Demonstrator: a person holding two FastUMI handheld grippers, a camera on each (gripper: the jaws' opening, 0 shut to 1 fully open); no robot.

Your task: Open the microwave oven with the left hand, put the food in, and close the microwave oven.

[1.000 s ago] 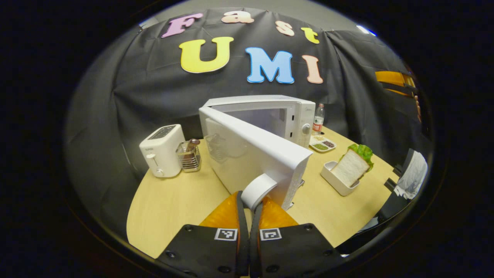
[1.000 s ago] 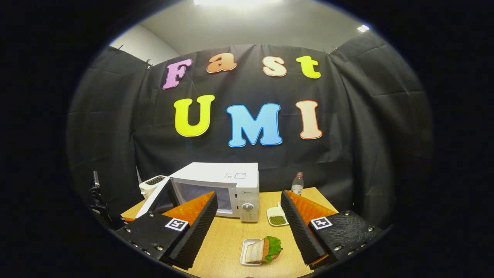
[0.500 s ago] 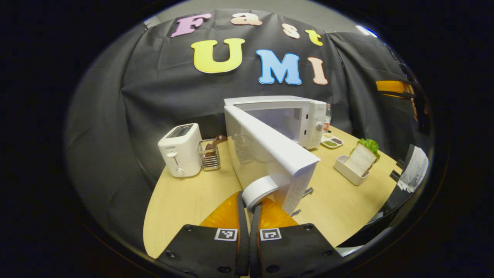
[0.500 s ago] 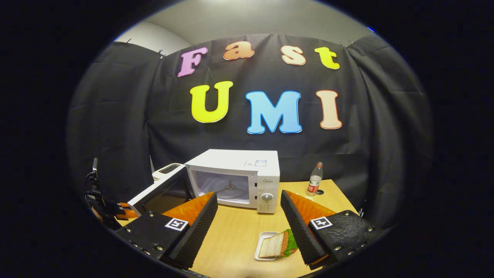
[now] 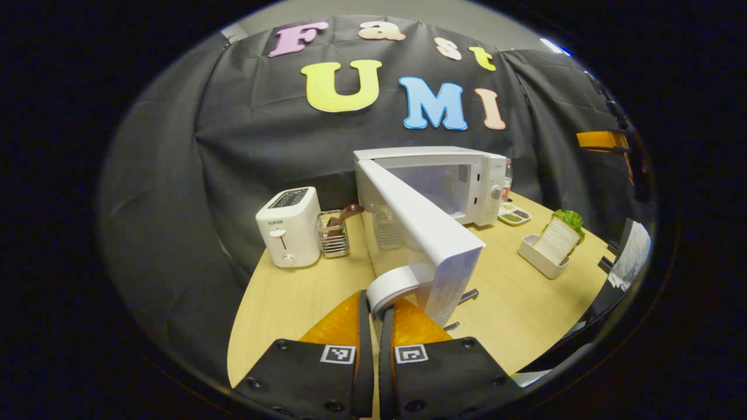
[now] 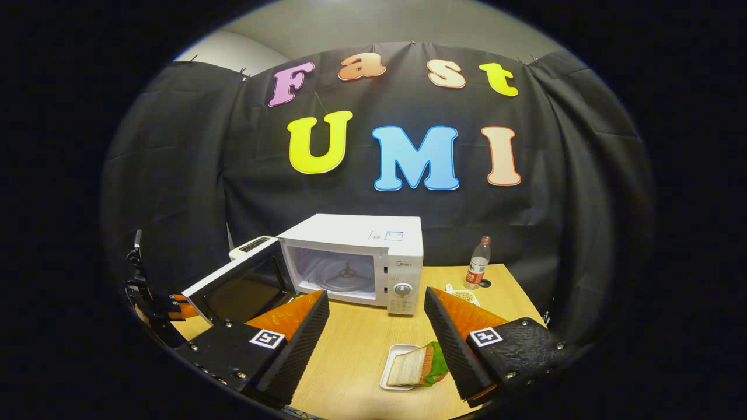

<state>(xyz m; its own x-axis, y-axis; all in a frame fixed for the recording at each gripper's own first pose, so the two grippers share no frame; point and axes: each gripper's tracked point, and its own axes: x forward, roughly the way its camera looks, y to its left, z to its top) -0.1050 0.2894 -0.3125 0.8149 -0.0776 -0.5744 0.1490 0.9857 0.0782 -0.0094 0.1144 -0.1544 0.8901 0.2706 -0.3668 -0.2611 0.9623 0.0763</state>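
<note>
Meanwhile, left tongs [image 5: 376,300] clench the door handle [image 5: 392,284] of the open microwave [image 6: 356,262] — toaster [image 5: 289,226] beside; right tongs [image 6: 376,326] spread above the sandwich [image 6: 415,367] on the desk [image 6: 350,356].

Black cloth wall [image 6: 175,175] hung in folds across the back and both sides of the booth, pinned along its top edge. Above it a plain pale ceiling [image 6: 373,32], brightly lit. Below, a light wood-grain table [image 5: 292,303] with a rounded edge, pushed close against the cloth
</note>
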